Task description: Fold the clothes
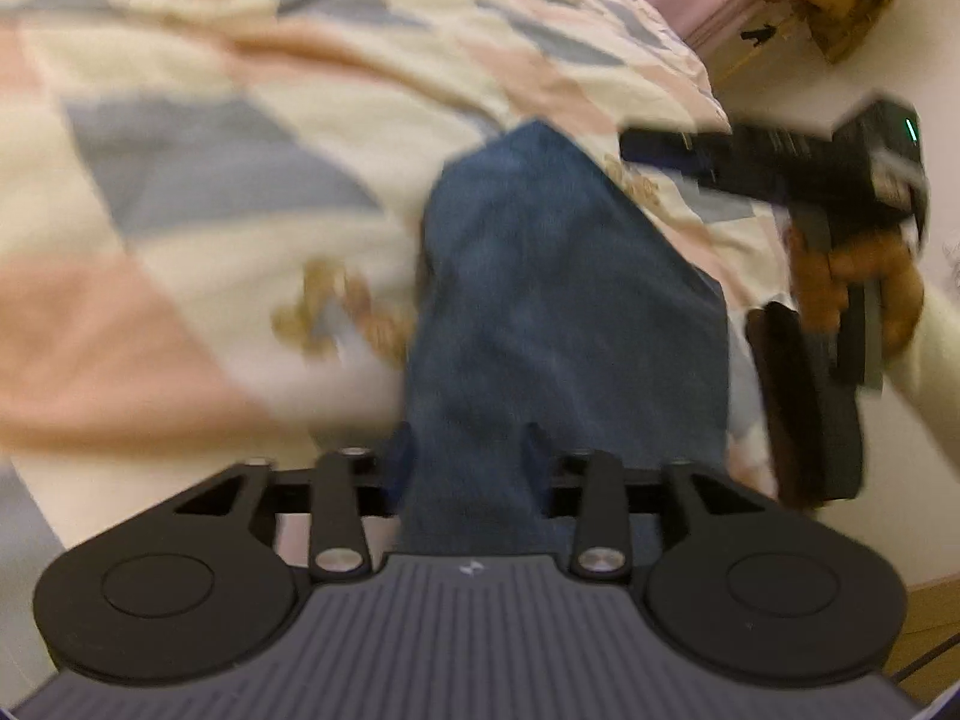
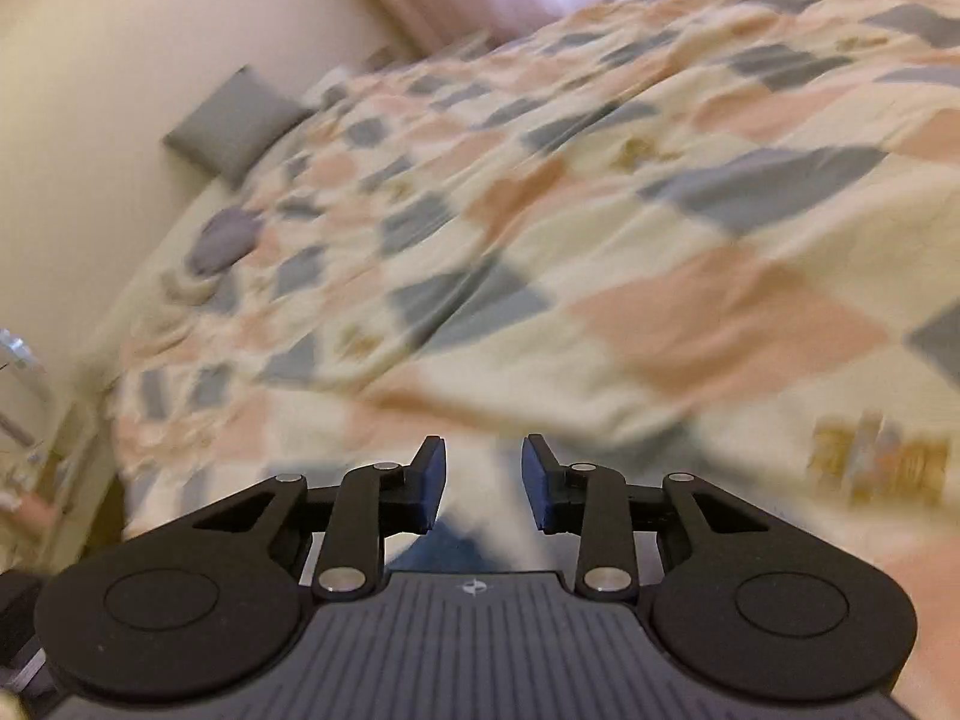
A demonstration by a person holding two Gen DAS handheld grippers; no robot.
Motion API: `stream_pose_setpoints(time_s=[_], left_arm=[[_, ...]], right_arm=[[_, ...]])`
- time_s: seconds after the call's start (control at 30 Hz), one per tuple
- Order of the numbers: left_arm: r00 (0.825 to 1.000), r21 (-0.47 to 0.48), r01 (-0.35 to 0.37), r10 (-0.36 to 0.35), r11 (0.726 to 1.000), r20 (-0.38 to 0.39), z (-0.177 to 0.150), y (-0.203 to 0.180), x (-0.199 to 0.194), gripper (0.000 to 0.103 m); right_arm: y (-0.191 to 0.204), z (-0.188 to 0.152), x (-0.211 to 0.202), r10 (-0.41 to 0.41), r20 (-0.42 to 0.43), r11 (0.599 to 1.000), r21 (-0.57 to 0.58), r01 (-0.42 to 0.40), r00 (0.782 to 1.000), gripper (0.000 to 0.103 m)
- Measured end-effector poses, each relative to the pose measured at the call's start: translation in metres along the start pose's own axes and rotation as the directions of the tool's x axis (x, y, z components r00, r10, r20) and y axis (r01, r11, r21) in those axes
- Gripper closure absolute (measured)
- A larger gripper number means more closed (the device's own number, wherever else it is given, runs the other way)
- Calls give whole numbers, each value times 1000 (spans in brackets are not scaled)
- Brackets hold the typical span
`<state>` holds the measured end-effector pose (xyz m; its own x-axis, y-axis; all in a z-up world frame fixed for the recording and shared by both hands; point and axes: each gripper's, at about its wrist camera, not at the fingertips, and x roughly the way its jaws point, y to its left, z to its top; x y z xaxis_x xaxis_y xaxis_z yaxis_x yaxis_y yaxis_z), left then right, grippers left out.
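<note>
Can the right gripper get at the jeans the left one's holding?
Probably yes: the right gripper is open and empty above the quilt, with the jeans close beside it, nothing between.

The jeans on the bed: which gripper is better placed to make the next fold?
Left, probably. The left gripper already pinches the jeans, which trail over the patchwork quilt. The right gripper is open, holding nothing.

Matt blue denim cloth [image 1: 558, 276] is seen at six o'clock on a soft patchwork quilt [image 1: 198, 138]; matt black plastic and shiny metal rivets form the left gripper [image 1: 468, 456].
</note>
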<state>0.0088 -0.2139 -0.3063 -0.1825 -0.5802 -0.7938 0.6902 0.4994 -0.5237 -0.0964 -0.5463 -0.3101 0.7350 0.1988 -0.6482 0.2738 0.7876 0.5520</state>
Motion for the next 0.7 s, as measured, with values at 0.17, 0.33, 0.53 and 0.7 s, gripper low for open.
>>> stream_pose_setpoints(time_s=[0.17,0.33,0.53,0.7], left_arm=[[999,-118,49,-50,992,-4,-22,21,12,61],[996,-53,20,-16,998,82,-38,8,3,71],[985,84,-113,100,990,142,-57,-16,4,74],[982,183,-165,145,969,120,-55,-22,-14,78]], right_arm=[[20,-54,1,-23,-131,998,-62,15,991,69],[41,-46,27,29,-105,985,-167,-46,994,69],[29,-31,99,-153,-166,963,-245,110,974,103],[19,-29,103,-188,-140,975,-145,168,972,103]])
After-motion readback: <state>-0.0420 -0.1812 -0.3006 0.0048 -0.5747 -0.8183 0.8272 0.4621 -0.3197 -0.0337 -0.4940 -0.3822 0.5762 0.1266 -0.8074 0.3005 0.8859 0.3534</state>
